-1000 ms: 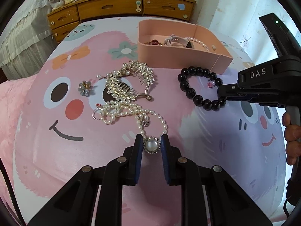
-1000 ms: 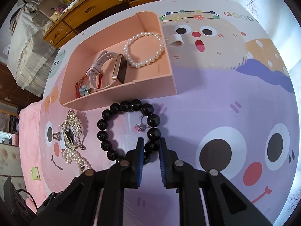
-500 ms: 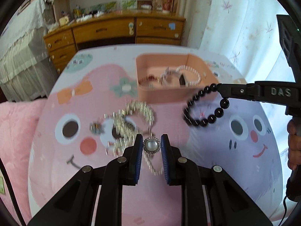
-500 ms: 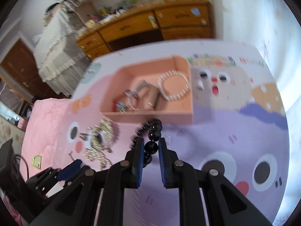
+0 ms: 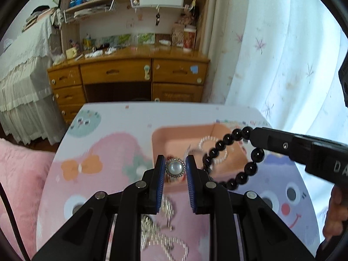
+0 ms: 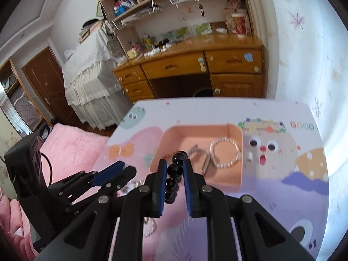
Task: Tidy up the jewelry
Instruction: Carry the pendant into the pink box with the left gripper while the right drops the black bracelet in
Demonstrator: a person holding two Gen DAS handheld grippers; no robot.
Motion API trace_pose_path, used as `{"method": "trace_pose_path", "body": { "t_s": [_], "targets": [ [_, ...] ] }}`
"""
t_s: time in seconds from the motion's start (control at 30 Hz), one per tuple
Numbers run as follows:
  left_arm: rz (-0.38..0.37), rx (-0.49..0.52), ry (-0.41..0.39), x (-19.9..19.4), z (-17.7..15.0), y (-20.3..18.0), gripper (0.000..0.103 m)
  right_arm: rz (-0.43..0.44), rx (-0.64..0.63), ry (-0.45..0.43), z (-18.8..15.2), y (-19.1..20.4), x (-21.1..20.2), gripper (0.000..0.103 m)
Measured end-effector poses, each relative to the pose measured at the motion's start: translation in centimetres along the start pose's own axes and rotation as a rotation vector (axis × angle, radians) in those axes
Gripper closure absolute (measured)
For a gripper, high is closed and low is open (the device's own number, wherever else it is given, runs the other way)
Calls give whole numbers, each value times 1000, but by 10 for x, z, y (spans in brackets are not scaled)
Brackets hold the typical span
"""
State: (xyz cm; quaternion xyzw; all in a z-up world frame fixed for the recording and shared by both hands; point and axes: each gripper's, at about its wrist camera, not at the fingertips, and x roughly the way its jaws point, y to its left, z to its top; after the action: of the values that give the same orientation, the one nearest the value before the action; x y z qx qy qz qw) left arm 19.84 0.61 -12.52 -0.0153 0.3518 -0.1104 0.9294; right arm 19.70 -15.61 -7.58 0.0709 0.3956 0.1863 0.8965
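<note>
Pearl bracelet (image 6: 225, 152) (watch (image 6: 203, 159) alongside) in tray (image 6: 235, 181)

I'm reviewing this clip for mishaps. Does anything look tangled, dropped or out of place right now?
Nothing dropped. The left gripper pinches the pearl pendant, its strand trailing down. The right gripper holds the black bead bracelet, which hangs freely near the pink box. Whether the strand is snagged is blurred.

Your black bead bracelet (image 5: 239, 156) is glossy; your pendant (image 5: 175, 168) is pearly white, silver-rimmed. Your tray (image 6: 221, 179) is peach-pink, with a white pearl bracelet (image 6: 225, 152) inside. Your surface (image 6: 282, 198) has pink, lilac and white cartoon faces. Your gripper pads (image 6: 162, 187) are blue on black, desk (image 5: 130, 74) honey-brown
</note>
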Motion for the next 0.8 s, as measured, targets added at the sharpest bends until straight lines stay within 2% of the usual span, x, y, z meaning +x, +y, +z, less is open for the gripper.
{"method": "trace_pose_path", "body": {
  "t_s": [0.17,0.37,0.47,0.53,0.57,0.6,0.67,0.8],
  "targets": [
    [-14,26,-24,12,21,0,86,-17,-2,-57,12,-5,2,88],
    [-10,65,-29,29,38,-5,86,-65,15,-67,11,-17,8,88],
    [-22,60,-6,39,40,-6,85,-81,32,-71,8,-25,12,88],
    [-58,75,66,52,41,-8,63,-72,51,-62,7,-30,17,88],
    [-42,87,91,57,40,-10,37,-64,52,-55,7,-31,19,87],
    [-19,93,90,58,39,-11,28,-65,50,-42,7,-31,22,87],
    [-21,107,70,56,38,-12,27,-84,43,-30,5,-31,24,74],
    [-28,105,103,59,36,-10,27,-95,46,-33,2,-32,23,64]
  ]
}}
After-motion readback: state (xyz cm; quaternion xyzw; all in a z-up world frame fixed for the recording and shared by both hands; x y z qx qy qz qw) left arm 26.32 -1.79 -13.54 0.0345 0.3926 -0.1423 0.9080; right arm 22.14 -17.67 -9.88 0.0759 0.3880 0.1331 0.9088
